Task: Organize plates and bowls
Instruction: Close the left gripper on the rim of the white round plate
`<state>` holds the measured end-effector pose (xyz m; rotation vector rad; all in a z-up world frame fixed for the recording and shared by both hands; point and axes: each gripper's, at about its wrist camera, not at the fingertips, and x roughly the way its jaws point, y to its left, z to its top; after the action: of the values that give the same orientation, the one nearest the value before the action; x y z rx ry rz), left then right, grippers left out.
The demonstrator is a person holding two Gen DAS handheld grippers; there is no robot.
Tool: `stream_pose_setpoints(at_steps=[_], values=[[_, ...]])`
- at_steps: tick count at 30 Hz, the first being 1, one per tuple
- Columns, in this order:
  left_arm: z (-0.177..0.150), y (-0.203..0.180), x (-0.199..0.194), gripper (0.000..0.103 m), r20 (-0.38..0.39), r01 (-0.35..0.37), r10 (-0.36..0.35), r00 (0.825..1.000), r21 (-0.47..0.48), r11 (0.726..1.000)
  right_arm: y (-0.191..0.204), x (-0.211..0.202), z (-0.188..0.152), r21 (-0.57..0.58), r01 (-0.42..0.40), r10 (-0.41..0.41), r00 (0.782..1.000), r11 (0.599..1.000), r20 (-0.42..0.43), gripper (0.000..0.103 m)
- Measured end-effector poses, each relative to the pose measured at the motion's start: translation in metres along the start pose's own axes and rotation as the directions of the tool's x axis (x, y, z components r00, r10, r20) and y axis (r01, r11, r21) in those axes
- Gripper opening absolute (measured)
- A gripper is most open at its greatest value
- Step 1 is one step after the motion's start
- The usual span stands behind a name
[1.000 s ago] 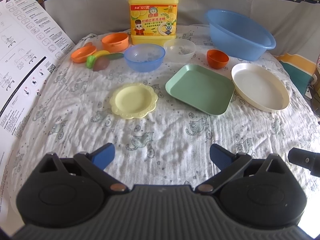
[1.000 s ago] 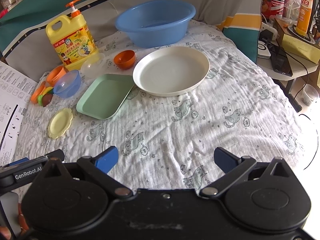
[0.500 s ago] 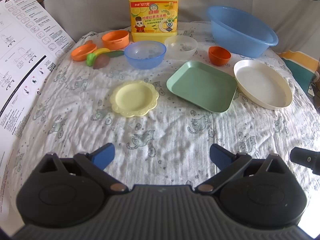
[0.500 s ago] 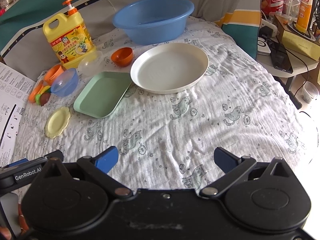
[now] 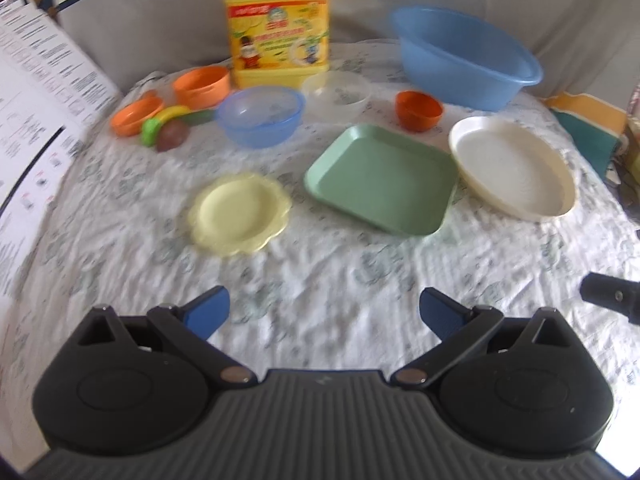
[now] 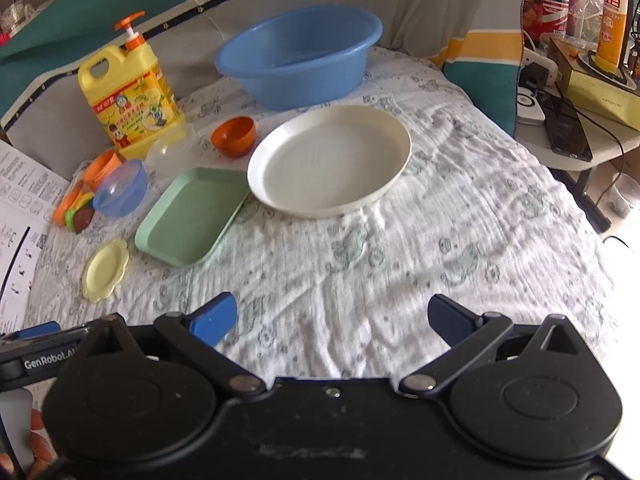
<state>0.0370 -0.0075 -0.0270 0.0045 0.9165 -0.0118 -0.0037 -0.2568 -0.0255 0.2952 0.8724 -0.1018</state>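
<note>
Across the cloth-covered tabletop (image 6: 460,240), bare room is left between both spread, empty tools and the dishes. Farthest back sits the blue basin (image 6: 298,54); the white plate (image 6: 328,160) touches the green tray (image 5: 382,178); the yellow saucer (image 5: 239,213) lies apart. Left tool (image 5: 324,310) and right tool (image 6: 330,316) hover near the front edge.

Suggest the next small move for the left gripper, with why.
Probably ease the left gripper forward toward the yellow plate: its fingers are open and empty, and that plate lies flat, nearest, just ahead-left, with bare cloth between.
</note>
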Motion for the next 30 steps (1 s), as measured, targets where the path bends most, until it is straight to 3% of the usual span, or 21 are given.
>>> stream_pose_setpoints(at_steps=[5,11,17,20,24,26,27,30], values=[[0.025,-0.016,0.017,0.103,0.019,0.075,-0.076,0.997,0.026,0.997,-0.02,0.011,0.023,-0.009,0.003,-0.002,0.997,1.0,0.074,0.103],[0.055,-0.041,0.037,0.103,0.079,0.125,-0.131,0.988,0.079,0.989,-0.048,0.048,0.063,0.007,0.06,-0.06,0.996,0.998,0.071,0.103],[0.083,-0.067,0.063,0.103,0.056,0.108,-0.117,0.992,0.148,0.983,-0.073,0.09,0.095,0.08,0.065,-0.071,0.995,0.995,0.073,0.102],[0.095,-0.071,0.079,0.103,0.036,0.112,-0.119,0.992,0.138,0.984,-0.074,0.11,0.107,0.062,0.069,-0.074,0.994,0.996,0.075,0.095],[0.108,-0.077,0.096,0.103,0.026,0.103,-0.108,0.994,0.136,0.985,-0.076,0.139,0.115,0.055,0.071,-0.073,0.997,0.996,0.039,0.076],[0.113,-0.081,0.102,0.103,0.027,0.104,-0.109,0.994,0.141,0.984,-0.077,0.15,0.116,0.044,0.06,-0.062,0.997,0.997,0.039,0.057],[0.115,-0.084,0.105,0.103,0.027,0.106,-0.111,0.993,0.148,0.983,-0.076,0.154,0.116,0.035,0.062,-0.063,0.997,0.997,0.034,0.043],[0.119,-0.097,0.114,0.103,0.024,0.109,-0.116,0.993,0.181,0.977,-0.074,0.154,0.113,0.017,0.079,-0.079,0.995,0.997,0.052,0.022]])
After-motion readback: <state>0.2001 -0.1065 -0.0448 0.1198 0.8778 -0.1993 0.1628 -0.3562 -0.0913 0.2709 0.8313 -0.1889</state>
